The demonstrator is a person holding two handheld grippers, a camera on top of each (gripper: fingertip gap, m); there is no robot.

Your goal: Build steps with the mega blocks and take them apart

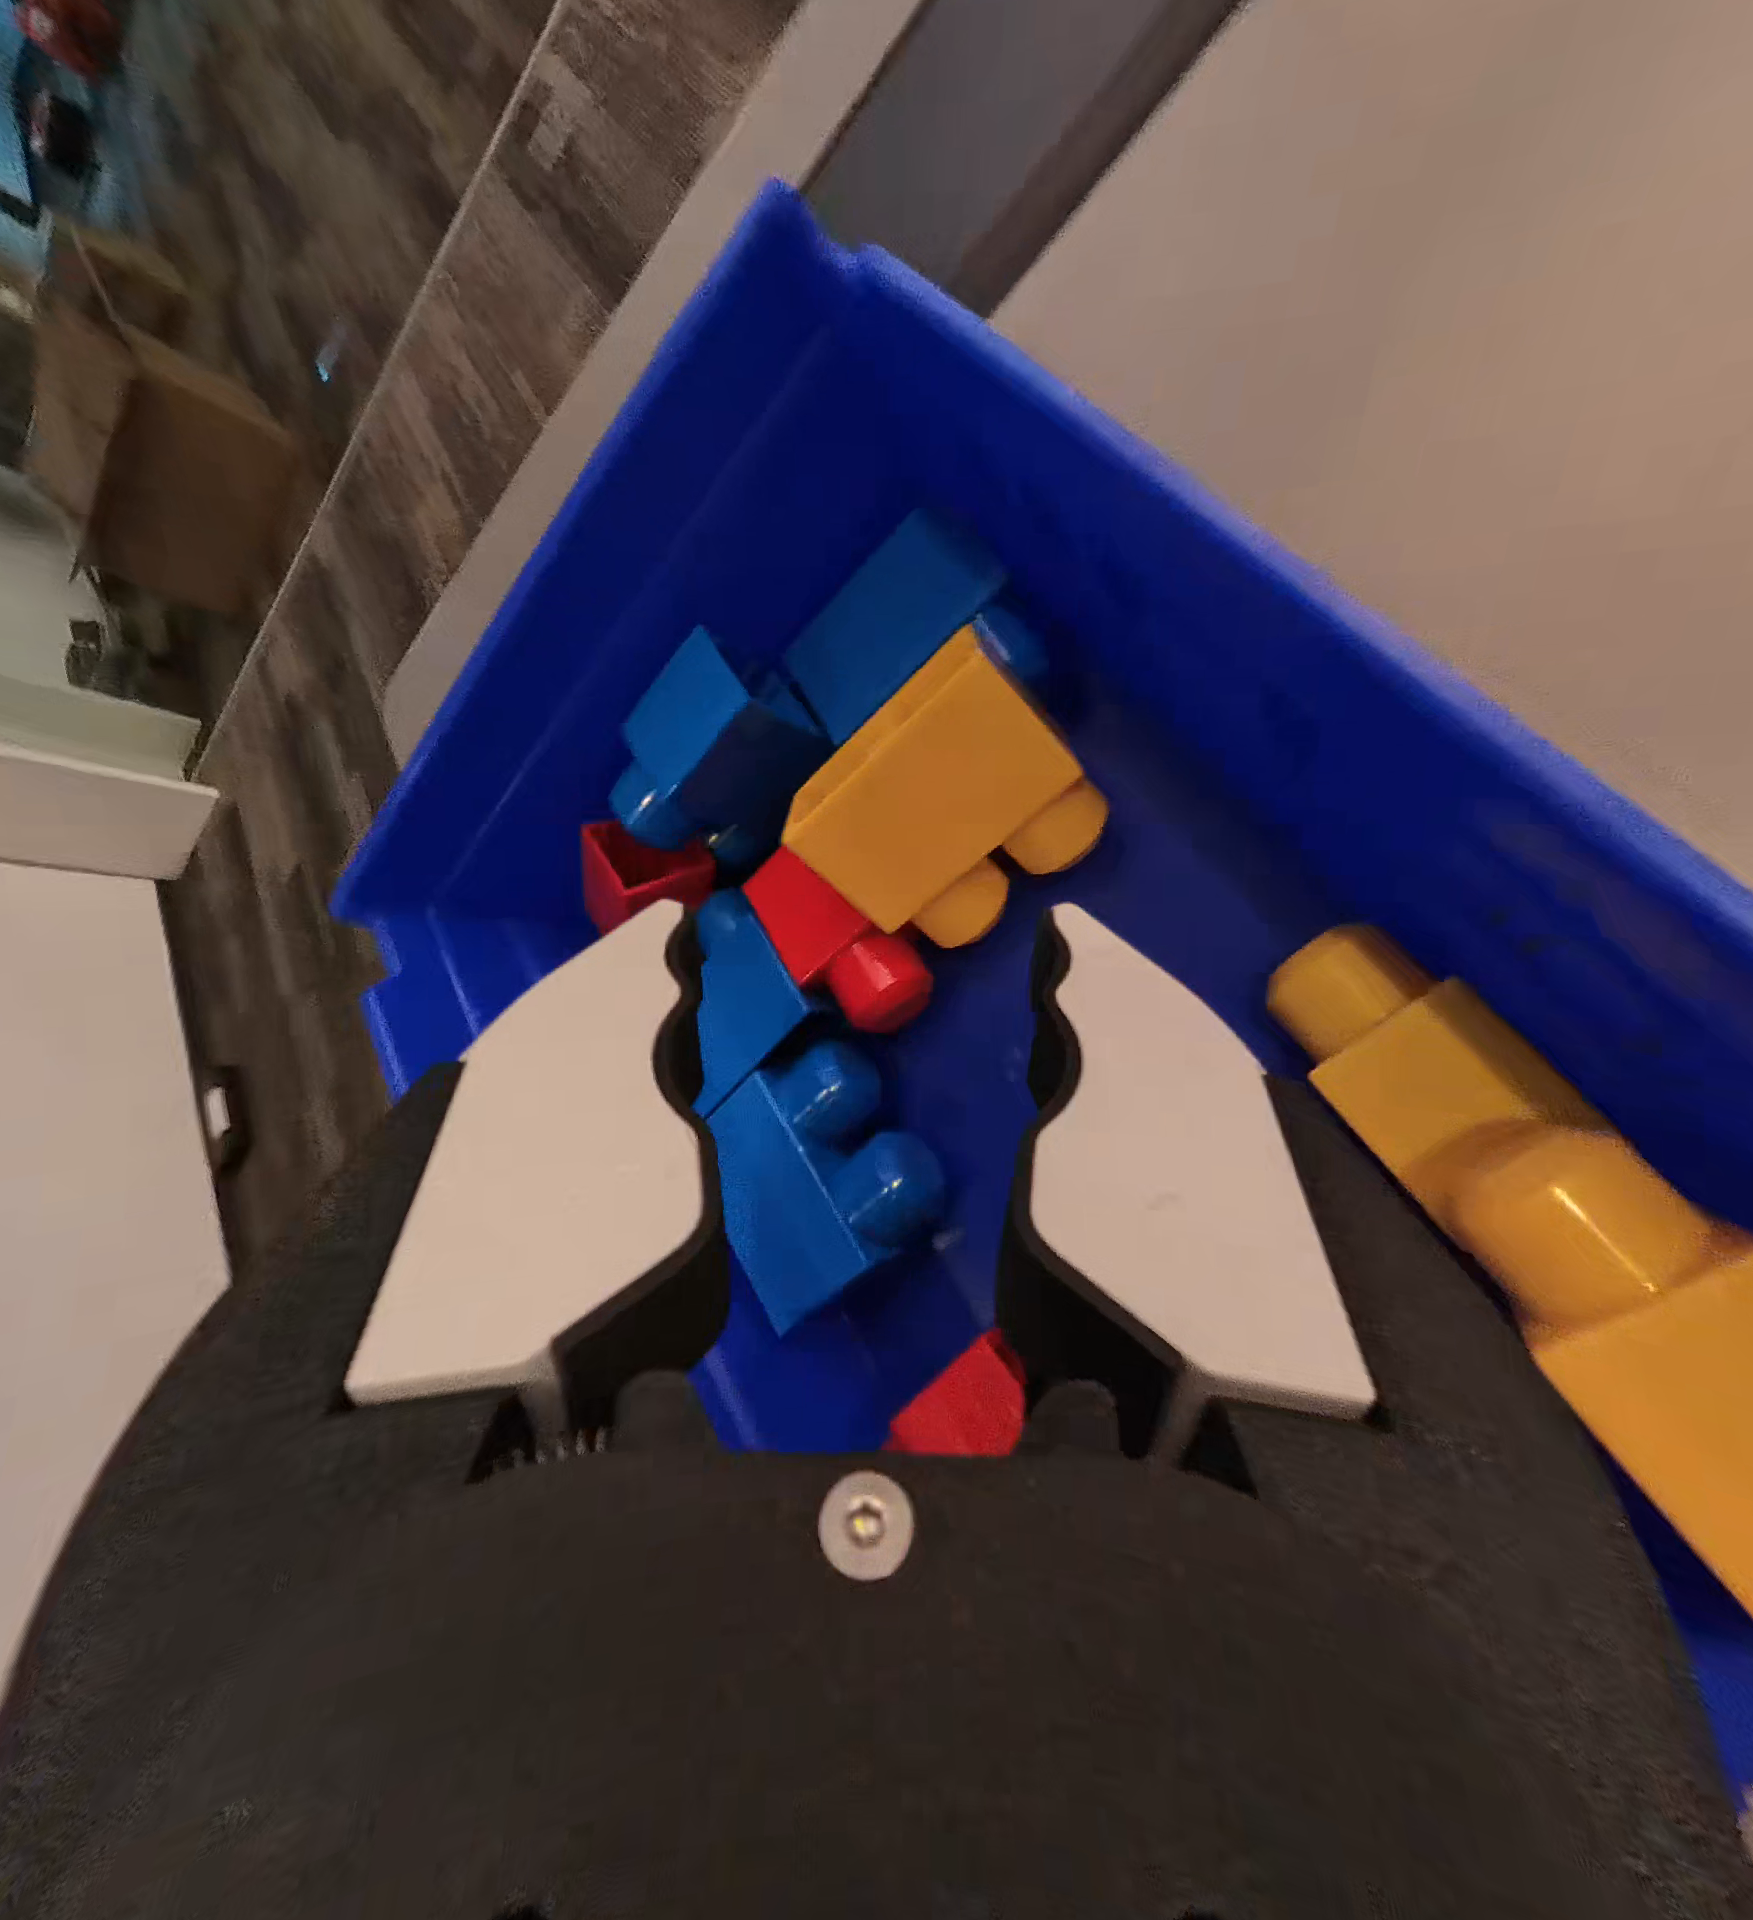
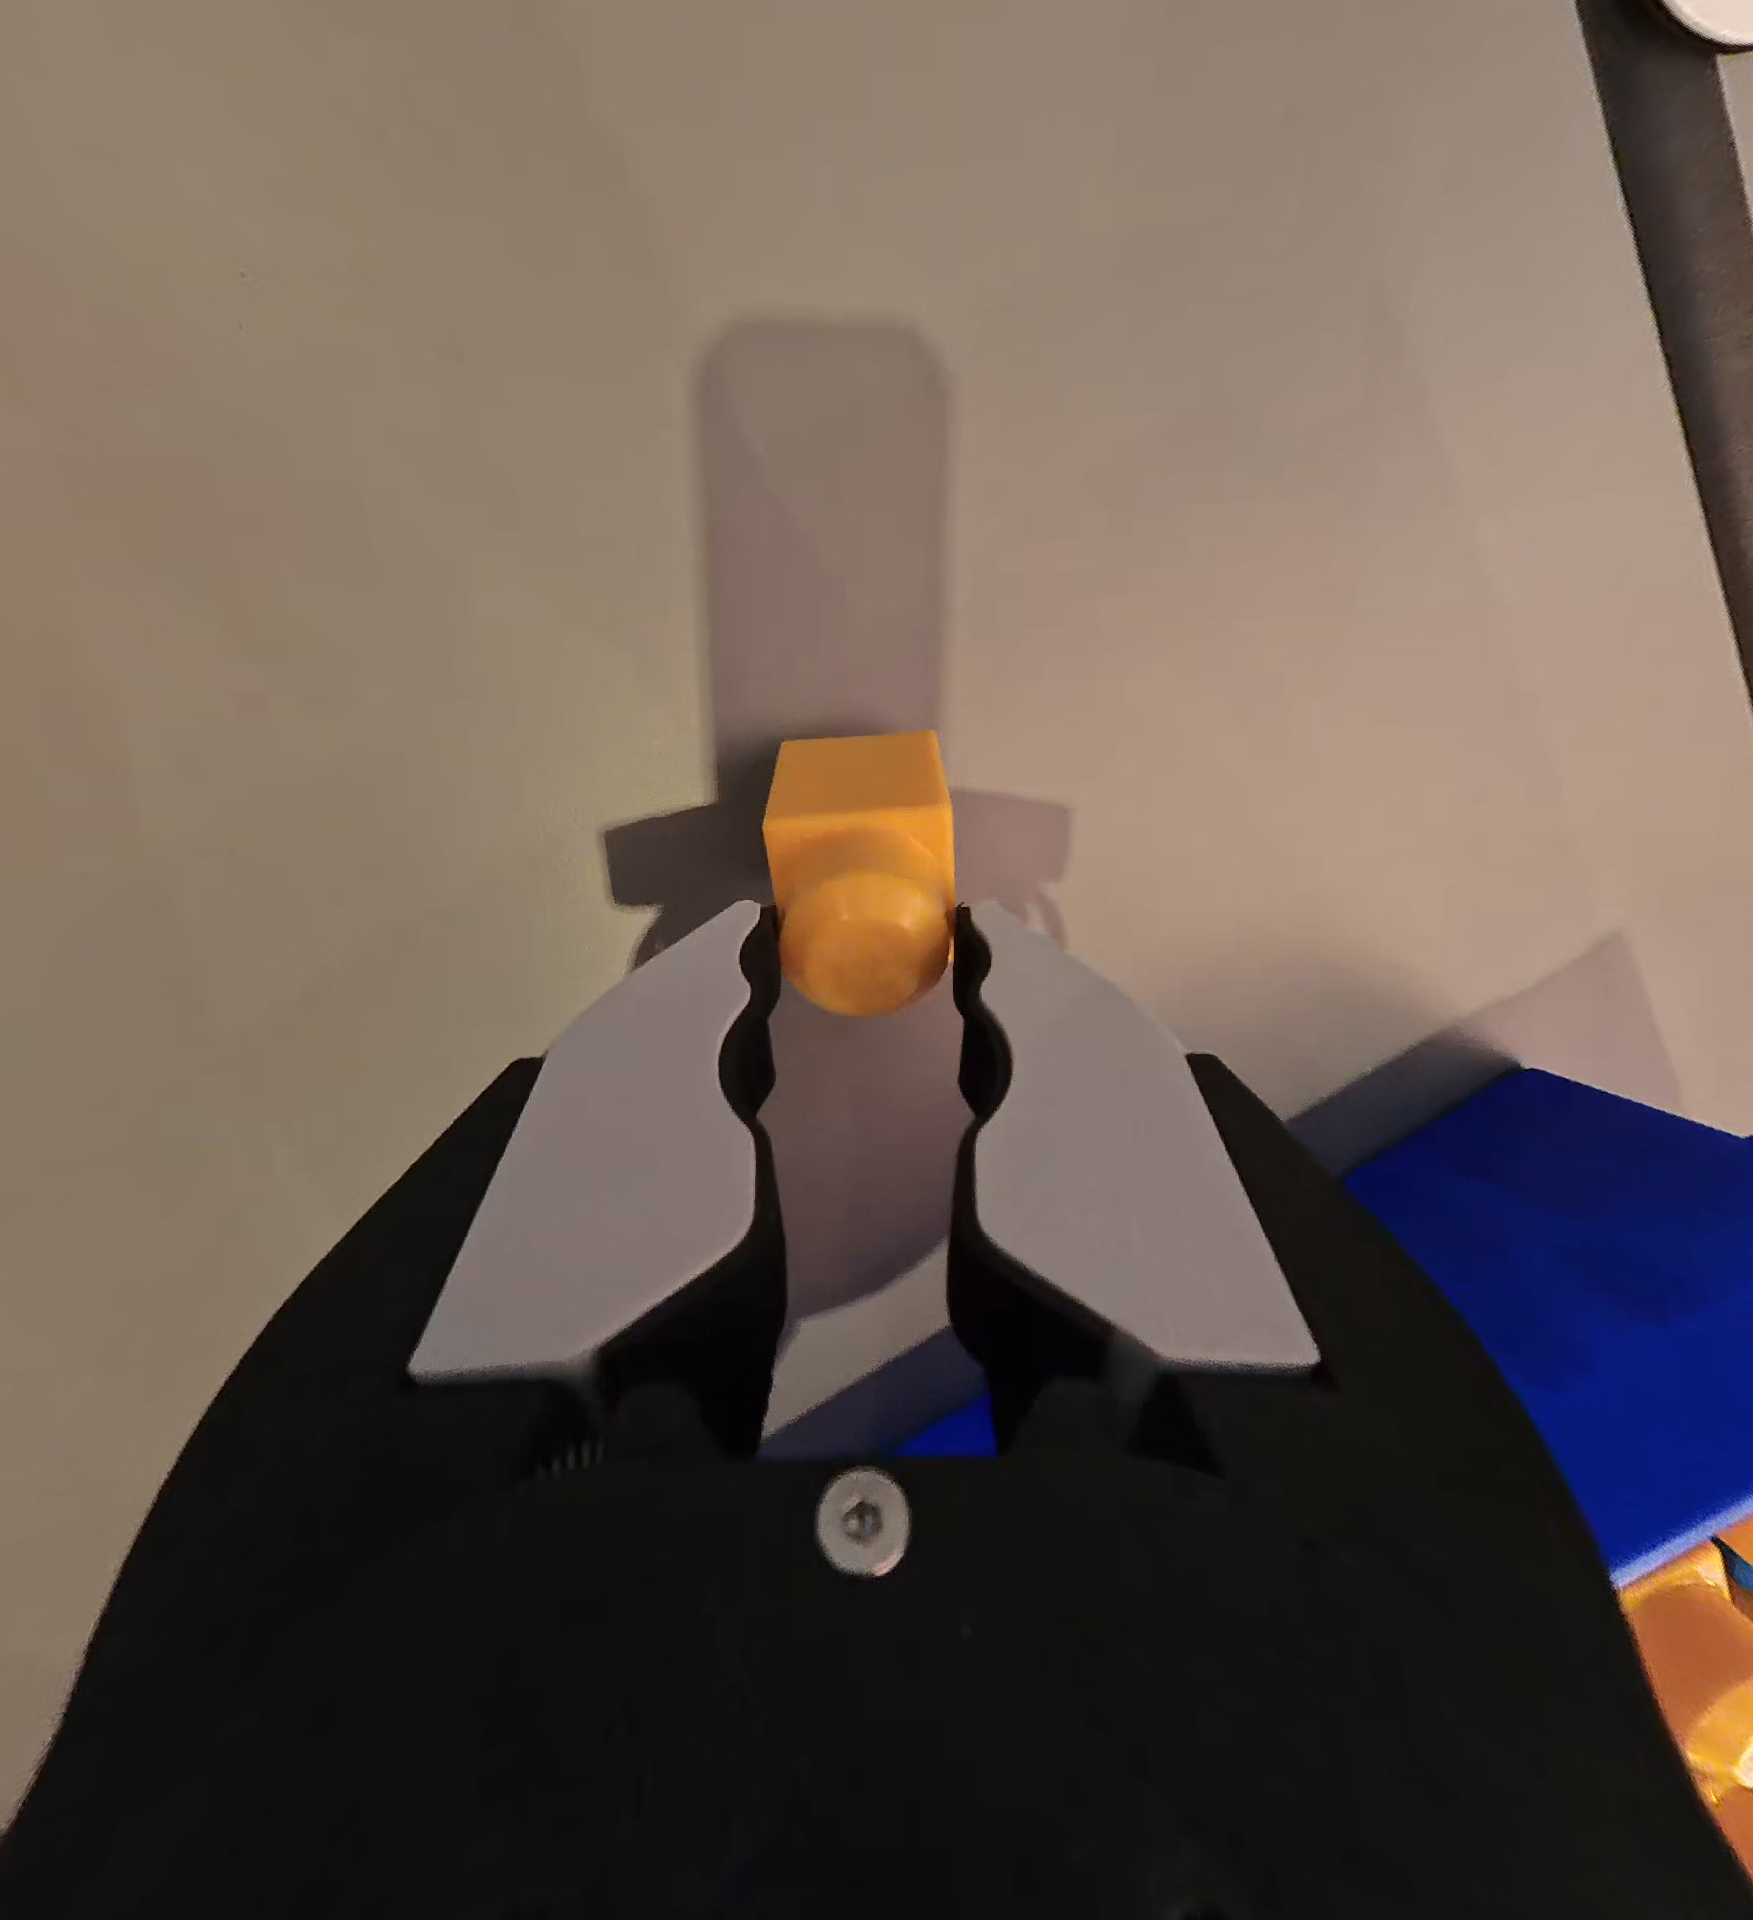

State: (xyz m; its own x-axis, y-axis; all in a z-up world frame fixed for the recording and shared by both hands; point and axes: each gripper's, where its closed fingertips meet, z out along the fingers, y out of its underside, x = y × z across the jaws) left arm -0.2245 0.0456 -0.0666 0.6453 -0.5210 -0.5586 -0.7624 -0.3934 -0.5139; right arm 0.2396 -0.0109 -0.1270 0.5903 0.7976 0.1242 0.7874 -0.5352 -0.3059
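In the left wrist view a blue bin holds several mega blocks: blue ones, a two-stud yellow one, small red ones and a long yellow stack along the right wall. My left gripper is open and reaches into the bin. A blue block lies between its jaws and the right jaw stands apart from it. In the right wrist view my right gripper is shut on the stud of a small one-stud yellow block, held just over the beige table.
The bin's corner lies close to the right of my right gripper, with yellow blocks inside. A dark gap runs between table panels at the far right. In the left wrist view the table edge and patterned floor are beyond the bin. Across from one pair of fingers to the other is roughly 50 cm.
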